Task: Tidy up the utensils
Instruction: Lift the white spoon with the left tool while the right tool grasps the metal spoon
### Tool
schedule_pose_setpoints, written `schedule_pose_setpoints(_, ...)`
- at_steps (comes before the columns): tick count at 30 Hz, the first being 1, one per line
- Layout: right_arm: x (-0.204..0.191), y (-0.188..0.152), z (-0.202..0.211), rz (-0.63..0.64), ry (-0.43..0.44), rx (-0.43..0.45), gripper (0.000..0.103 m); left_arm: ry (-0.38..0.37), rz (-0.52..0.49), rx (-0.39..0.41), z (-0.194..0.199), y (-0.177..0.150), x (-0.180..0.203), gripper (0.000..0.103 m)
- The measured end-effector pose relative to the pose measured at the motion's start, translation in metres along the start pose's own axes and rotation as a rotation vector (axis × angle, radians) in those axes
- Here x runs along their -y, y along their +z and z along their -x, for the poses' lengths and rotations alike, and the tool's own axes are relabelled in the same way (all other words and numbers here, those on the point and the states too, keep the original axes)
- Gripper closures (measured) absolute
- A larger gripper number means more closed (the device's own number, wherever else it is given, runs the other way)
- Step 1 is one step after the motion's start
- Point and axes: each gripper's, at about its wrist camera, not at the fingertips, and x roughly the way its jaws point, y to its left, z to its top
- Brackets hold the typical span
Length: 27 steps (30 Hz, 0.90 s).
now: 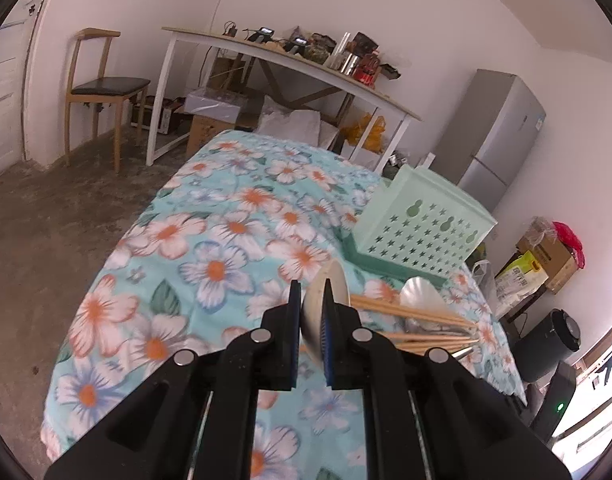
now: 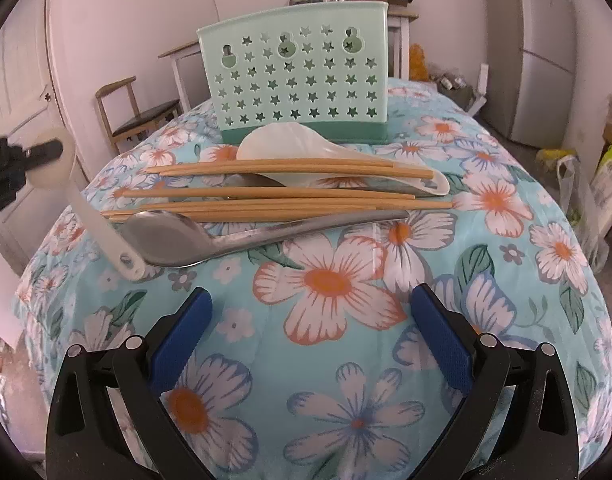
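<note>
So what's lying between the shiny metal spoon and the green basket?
In the right wrist view, wooden chopsticks and a white spoon lie on the flowery cloth between the metal spoon and the green basket.

Left wrist view: camera sits behind the left gripper (image 1: 311, 300), looking down its fingers across the floral tablecloth (image 1: 194, 240) toward the far wall, desk (image 1: 290, 64) and chair (image 1: 102, 92). It rides close above the table, tilted.

Right wrist view: camera sits behind the right gripper (image 2: 310, 320), low and near the cloth, squarely facing the green utensil holder (image 2: 294, 80).

Shared ground: both views take in the holder, the bamboo chopsticks (image 2: 282, 194), the white ladle (image 2: 72, 196) and the fridge (image 1: 494, 132). The dark shape at the right view's left edge appears to be the left gripper, though blurred
</note>
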Motion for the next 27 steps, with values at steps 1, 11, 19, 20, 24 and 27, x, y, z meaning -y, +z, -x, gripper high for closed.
schedule_pose_setpoints(1, 0.000, 0.001, 0.000, 0.003, -0.001, -0.010, 0.008, 0.006, -0.004, -0.004, 0.001, -0.002, -0.002, 0.095)
schedule_pose_setpoints(11, -0.036, -0.005, 0.037, 0.196, -0.099, 0.028, 0.016, 0.023, 0.003, -0.005, 0.014, -0.013, -0.016, 0.095)
schedule_pose_setpoints(19, -0.087, -0.003, 0.036, 0.455, -0.121, 0.083, 0.035, 0.039, -0.013, 0.015, 0.013, -0.009, -0.020, 0.095)
schedule_pose_setpoints(20, -0.093, -0.002, 0.032, 0.476, -0.121, 0.081, 0.038, 0.044, -0.011, 0.017, 0.013, -0.008, -0.021, 0.095)
schedule_pose_setpoints(24, -0.117, -0.003, 0.016, 0.604, -0.148, 0.100, 0.046, 0.048, 0.000, 0.013, 0.010, -0.009, -0.028, 0.095)
schedule_pose_setpoints(27, -0.124, -0.003, -0.001, 0.655, -0.178, 0.086, 0.053, 0.047, 0.006, 0.014, 0.007, -0.007, -0.033, 0.095)
